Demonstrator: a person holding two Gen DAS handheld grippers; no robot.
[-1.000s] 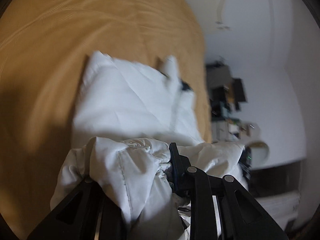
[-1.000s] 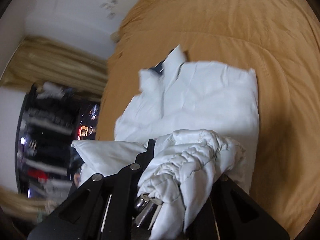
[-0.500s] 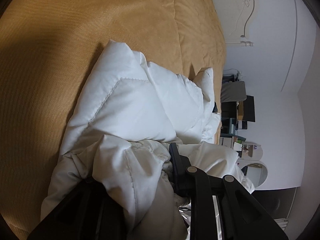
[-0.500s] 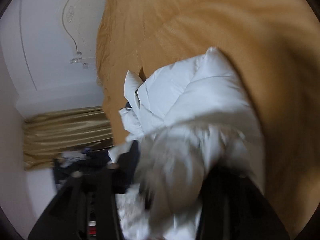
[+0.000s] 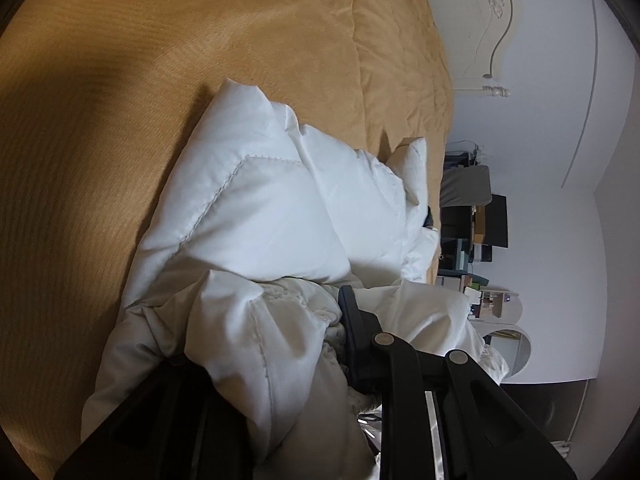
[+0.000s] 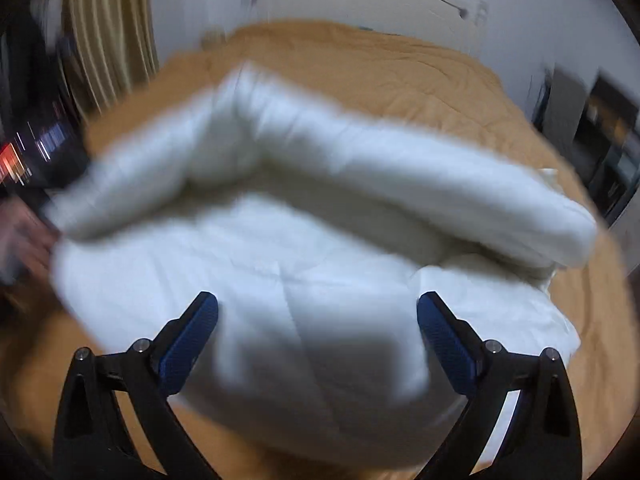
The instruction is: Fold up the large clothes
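- White padded jacket [image 5: 256, 208] lies on the mustard-yellow bedspread [image 5: 120, 80], filling the centre and lower half of the left wrist view and the middle of the right wrist view.
- Progress, as I judge it: the fold is partly made. In the right wrist view a thick roll of the garment runs across the middle of the frame above a flatter layer, so one part seems doubled over another. The bundle looks loose and uneven, so squaring and flattening are left.
- Left gripper [image 5: 256, 364] is clamped on a bunched wad of the jacket at the bottom of its frame, with cloth spilling over both fingers.
- Right gripper [image 6: 318, 320] stands wide, its blue pads [image 6: 188, 344] apart at the lower left and lower right of the frame, holding nothing. The jacket lies beyond and between them; whether they touch it I cannot tell, as the view is blurred.
- Fabric looks puffy and quilted, with stitched seam lines [image 5: 212, 204] and soft rounded edges. A gathered, ribbed part [image 5: 300, 300] sits by the left gripper's finger.
- Something dark shows at the garment's right edge in the left wrist view, too small to name.
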